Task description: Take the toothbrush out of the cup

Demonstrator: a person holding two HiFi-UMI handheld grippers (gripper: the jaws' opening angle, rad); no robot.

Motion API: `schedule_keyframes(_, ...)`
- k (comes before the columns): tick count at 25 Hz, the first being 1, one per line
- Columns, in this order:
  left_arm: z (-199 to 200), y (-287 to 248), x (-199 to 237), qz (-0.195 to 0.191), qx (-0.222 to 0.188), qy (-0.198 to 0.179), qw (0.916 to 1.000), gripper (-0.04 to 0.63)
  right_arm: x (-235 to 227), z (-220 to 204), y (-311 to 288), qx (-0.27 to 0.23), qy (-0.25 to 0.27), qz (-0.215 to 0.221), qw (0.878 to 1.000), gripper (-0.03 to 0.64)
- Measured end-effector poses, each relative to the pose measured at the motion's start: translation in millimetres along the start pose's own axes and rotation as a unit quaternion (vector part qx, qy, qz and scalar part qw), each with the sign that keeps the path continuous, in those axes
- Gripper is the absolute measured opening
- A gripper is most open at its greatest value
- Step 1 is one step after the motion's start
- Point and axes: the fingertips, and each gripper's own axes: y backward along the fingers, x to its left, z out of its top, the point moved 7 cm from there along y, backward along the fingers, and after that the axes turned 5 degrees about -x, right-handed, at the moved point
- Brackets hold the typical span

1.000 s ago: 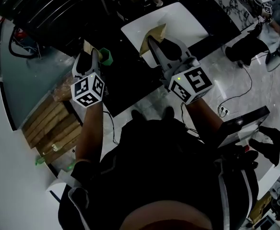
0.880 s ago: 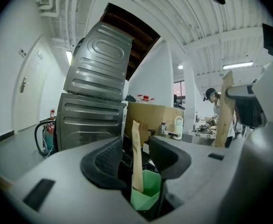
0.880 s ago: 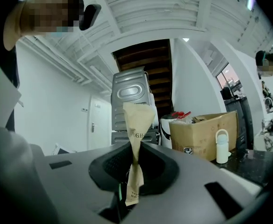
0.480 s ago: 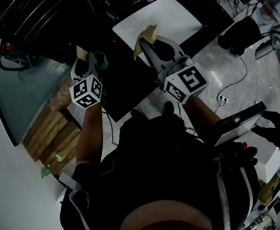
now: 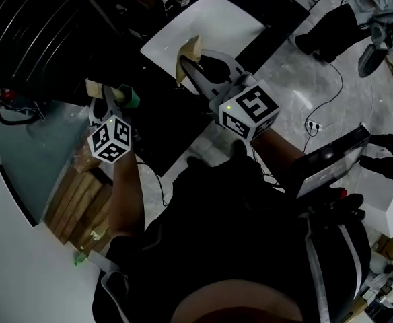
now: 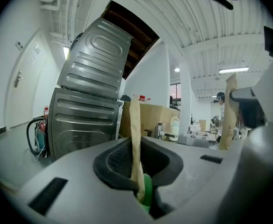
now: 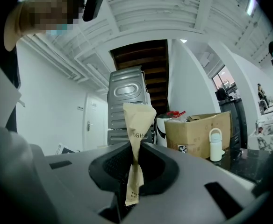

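Note:
A small green cup (image 5: 133, 98) stands on the dark counter at the left. A tan paper-wrapped toothbrush (image 6: 135, 139) rises upright out of the green cup (image 6: 147, 190). My left gripper (image 5: 108, 99) has its jaws closing on that wrapper, and the pads press it from both sides (image 6: 137, 174). To the right, my right gripper (image 5: 188, 73) is shut on a second tan paper-wrapped toothbrush (image 7: 137, 134). It holds this one upright above the white board (image 5: 213, 19). The same wrapper (image 5: 187, 51) shows in the head view.
A dark counter (image 5: 169, 123) carries the white board. A grey metal appliance (image 6: 89, 101) stands behind the cup, with a cardboard box (image 6: 155, 120) and a white bottle (image 6: 174, 129) beside it. Wooden slats (image 5: 75, 200) lie lower left. Cables (image 5: 317, 113) run over the pale floor.
My left gripper's jaws have come together round the wrapped toothbrush in the green cup. The right gripper keeps its wrapped toothbrush as before. The head view has shifted.

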Motion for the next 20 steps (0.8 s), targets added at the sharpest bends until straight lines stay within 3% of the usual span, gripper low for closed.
schedule_keyframes(14,85.9,42.0,-53.0,-0.020,-0.067,-0.017,0.9974,0.031,-21.6,44.5,33.4,-0.034,-0.009,0.006,0.999,0.046)
schedule_keyframes(20,107.3,65.3,-72.8,-0.003,-0.091,-0.033,0.9953,0.031,-31.8,59.5,53.1,-0.049,-0.009,0.010,0.999,0.046)
